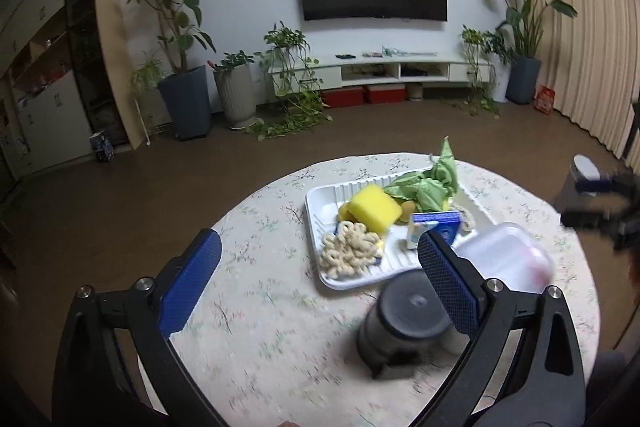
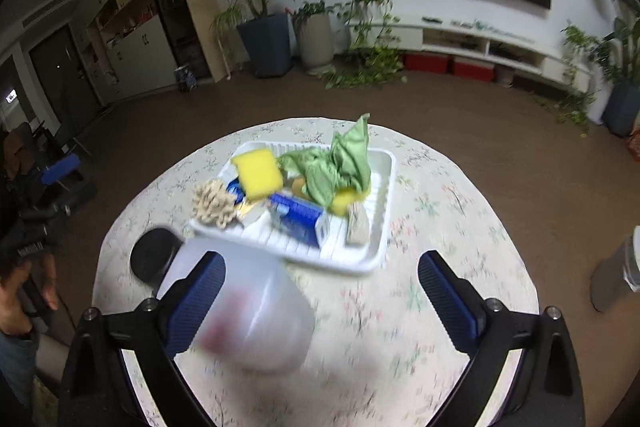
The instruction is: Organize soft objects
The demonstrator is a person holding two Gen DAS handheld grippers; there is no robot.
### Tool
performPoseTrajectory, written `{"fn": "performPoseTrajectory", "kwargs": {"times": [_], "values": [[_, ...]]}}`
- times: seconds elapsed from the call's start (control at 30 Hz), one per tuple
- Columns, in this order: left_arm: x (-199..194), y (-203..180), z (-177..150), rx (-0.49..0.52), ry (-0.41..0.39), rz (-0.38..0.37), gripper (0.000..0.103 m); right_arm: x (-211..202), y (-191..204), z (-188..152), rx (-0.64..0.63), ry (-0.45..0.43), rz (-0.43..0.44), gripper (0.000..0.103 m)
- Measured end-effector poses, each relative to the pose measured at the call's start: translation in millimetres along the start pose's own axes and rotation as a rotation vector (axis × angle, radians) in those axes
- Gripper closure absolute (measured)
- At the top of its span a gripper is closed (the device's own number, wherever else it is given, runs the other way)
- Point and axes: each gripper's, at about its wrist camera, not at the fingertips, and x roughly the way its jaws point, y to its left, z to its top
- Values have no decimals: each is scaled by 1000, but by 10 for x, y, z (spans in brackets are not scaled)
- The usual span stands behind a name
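Two tools gaping wide, left tool (image 1: 320, 259), right tool (image 2: 322, 279); ribbed white tray (image 1: 320, 195), square yellow sponge (image 1: 374, 207)

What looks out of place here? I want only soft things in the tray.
A stiff blue and white carton lies among the yellow sponge, green cloth and cream scrubber in the white tray. It looks like a box, not a soft thing. Nothing looks spilled or broken.
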Motion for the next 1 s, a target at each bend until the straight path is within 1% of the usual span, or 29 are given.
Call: {"fn": "performPoseTrajectory", "kwargs": {"times": [0.13, 0.23, 0.33, 0.43, 0.57, 0.67, 0.73, 0.93, 1.0], "values": [[-226, -153, -142, -23, 25, -7, 3, -234, 184, -422, 45, -58, -21, 3], [-420, -246, -252, -32, 13, 10, 3, -384, 324, -701, 69, -98, -59, 2], [-546, -320, -339, -51, 14, 28, 3, -478, 445, -900, 77, -136, -96, 0], [-616, -385, -426, -59, 27, 11, 3, -513, 518, -1063, 107, -141, -109, 0], [-664, -497, -555, -72, 53, 34, 3, -539, 566, -1205, 142, -145, -136, 0], [-687, -592, -673, -80, 73, 66, 3, -550, 637, -1260, 125, -156, -172, 0], [-673, -644, -744, -77, 90, 89, 3, -565, 677, -1302, 119, -164, -182, 0], [-651, -703, -922, -107, 121, 107, 3, -575, 714, -1391, 120, -165, -195, 0], [-637, -711, -963, -116, 130, 97, 3, -576, 722, -1406, 123, -164, -197, 0]]}}
